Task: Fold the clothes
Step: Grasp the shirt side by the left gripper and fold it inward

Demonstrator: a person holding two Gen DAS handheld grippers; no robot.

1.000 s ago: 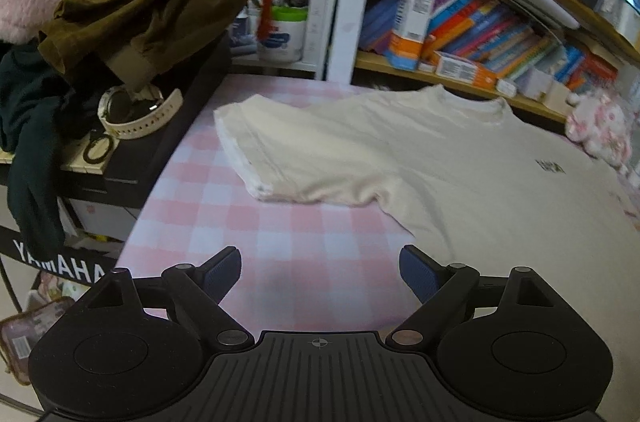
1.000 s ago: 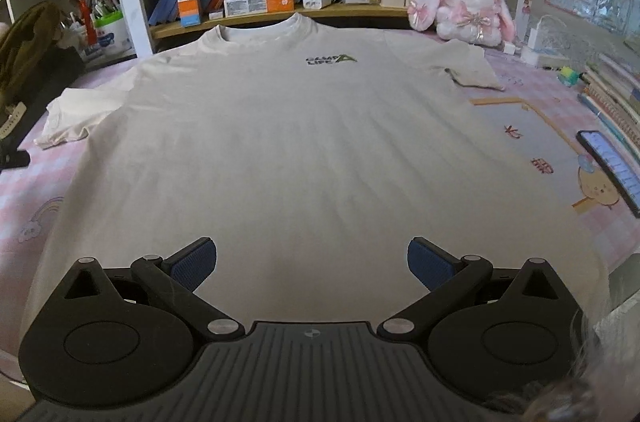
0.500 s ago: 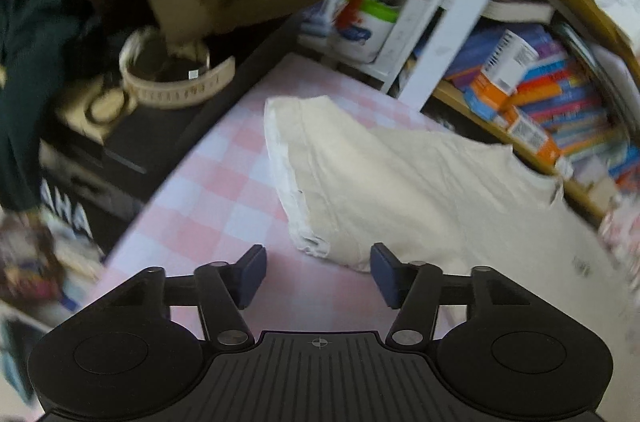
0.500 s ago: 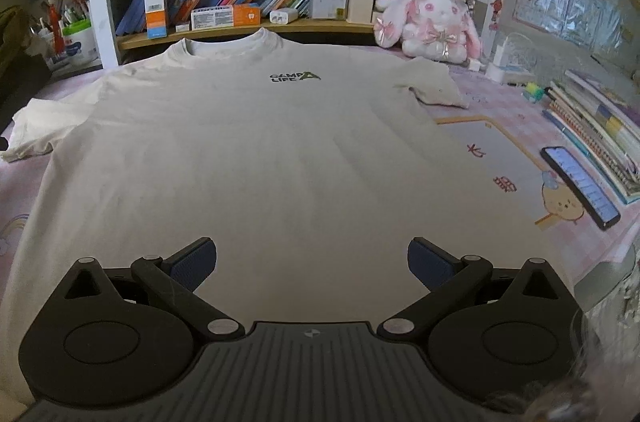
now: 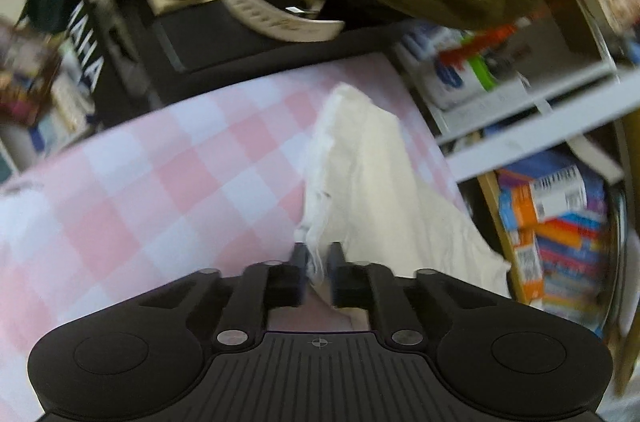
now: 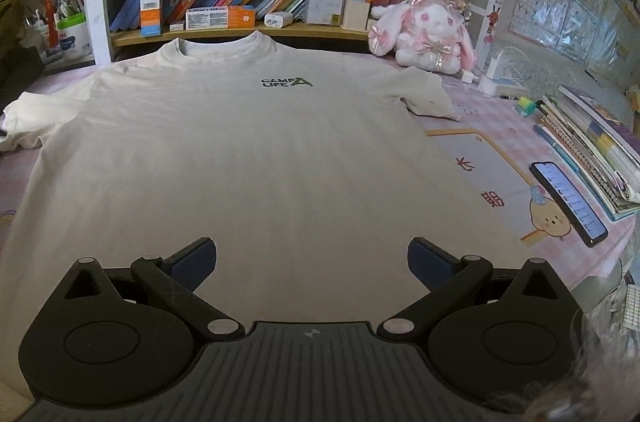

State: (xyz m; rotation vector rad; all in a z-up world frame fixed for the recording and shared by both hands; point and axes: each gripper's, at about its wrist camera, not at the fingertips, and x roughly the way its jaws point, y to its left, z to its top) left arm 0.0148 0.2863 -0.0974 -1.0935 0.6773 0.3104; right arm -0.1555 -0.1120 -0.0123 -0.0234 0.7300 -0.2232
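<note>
My left gripper (image 5: 317,264) pinches the T-shirt (image 6: 240,158) sleeve hem (image 5: 316,222); right gripper (image 6: 311,258) hovers wide. I should lift low and fold inward evenly.

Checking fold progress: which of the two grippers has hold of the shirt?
The left gripper, shut on the T-shirt sleeve hem; the right gripper hovers open above it.

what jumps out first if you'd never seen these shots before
A big cream t-shirt lies spread flat on the pink checked tablecloth, with the open right gripper over its lower part. At the table's left side, the left gripper is pinched on the sleeve hem. A pink plush bunny sits by the bookshelf at the back right.
</note>
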